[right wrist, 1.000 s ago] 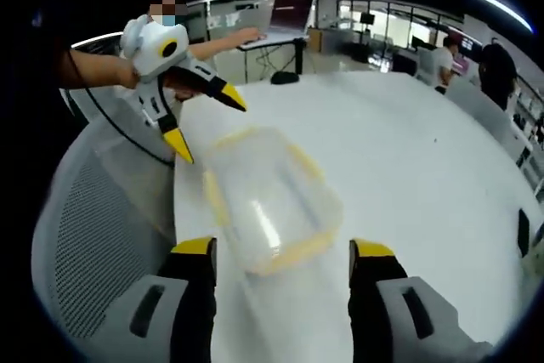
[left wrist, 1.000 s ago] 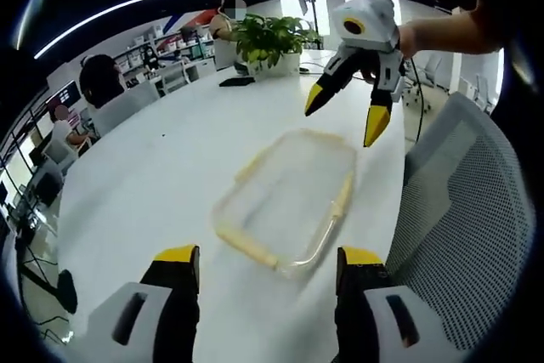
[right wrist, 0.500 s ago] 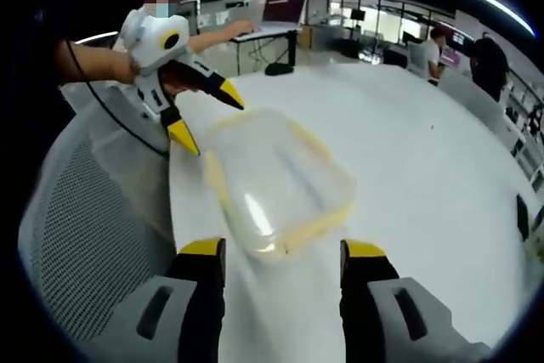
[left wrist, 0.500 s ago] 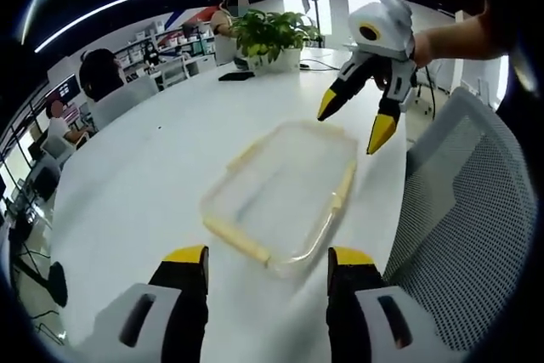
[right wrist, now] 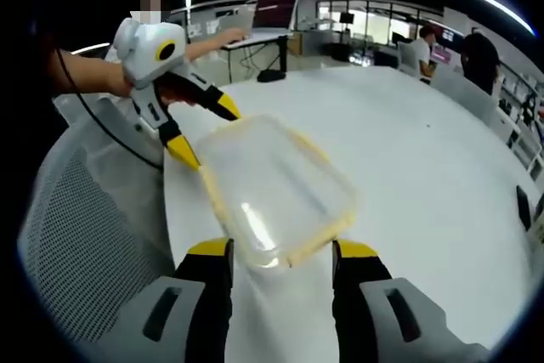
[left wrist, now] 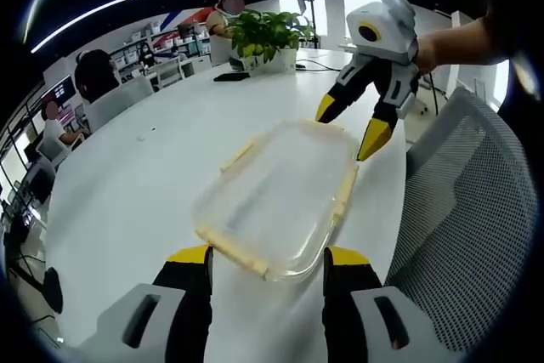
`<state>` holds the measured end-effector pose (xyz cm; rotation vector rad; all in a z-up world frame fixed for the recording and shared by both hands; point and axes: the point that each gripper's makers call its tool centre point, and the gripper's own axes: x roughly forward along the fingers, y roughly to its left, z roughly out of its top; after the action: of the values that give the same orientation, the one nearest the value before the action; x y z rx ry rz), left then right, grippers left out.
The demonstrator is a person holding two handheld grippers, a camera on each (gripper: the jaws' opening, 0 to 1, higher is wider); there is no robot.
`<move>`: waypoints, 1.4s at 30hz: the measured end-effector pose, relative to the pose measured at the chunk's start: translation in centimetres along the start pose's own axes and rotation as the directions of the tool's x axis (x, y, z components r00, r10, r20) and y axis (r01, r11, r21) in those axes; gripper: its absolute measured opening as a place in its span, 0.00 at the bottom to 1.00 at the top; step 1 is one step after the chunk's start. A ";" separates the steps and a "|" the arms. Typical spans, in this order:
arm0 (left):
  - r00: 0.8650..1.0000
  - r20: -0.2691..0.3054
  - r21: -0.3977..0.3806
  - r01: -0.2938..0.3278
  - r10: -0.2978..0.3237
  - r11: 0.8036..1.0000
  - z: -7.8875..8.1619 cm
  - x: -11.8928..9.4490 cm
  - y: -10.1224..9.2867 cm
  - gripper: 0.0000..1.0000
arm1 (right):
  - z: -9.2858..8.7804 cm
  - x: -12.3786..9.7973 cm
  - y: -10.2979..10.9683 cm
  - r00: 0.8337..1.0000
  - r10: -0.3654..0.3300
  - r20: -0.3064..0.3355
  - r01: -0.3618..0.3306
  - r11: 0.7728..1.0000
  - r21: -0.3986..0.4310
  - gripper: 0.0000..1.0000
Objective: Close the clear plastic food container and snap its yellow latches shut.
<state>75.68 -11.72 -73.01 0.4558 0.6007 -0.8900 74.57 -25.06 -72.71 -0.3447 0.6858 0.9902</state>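
Container [left wrist: 272, 197], clear plastic with yellow latches [left wrist: 342, 197], lid on, lying on white table [left wrist: 136, 176] near its edge beside mesh chair [left wrist: 463, 201]. Left gripper [left wrist: 265, 265] at one short end, right gripper [right wrist: 279, 257] at the opposite end, both jaws spread and empty, apparently bracketing it for latching

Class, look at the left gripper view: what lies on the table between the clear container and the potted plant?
Bare white table separates the container from the potted plant; a dark flat object sits near the plant.

Clear glossy plastic container [left wrist: 272, 197], smooth table [left wrist: 144, 167]
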 end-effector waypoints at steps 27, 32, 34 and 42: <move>1.000 -0.006 0.005 0.016 -0.015 1.000 1.8 2.7 3.7 0.44 | 1.4 1.3 -4.3 0.999 -0.033 0.005 0.032 0.999 0.027 0.43; 1.000 -0.006 -0.005 0.015 -0.015 1.000 2.3 3.5 4.6 0.44 | 1.8 1.6 -5.4 0.999 -0.041 0.000 0.041 0.999 0.026 0.43; 1.000 -0.006 -0.009 0.014 -0.014 1.000 2.5 3.8 4.9 0.44 | 1.9 1.8 -5.8 0.999 -0.045 -0.002 0.045 0.999 0.026 0.43; 1.000 -0.017 -0.015 0.011 -0.012 1.000 2.7 4.7 6.0 0.42 | 2.3 2.3 -7.1 0.999 -0.048 -0.016 0.049 0.999 0.024 0.43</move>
<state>83.70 -12.75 -73.32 0.4475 0.6255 -0.8930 82.31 -25.96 -72.78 -0.3461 0.6994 0.9332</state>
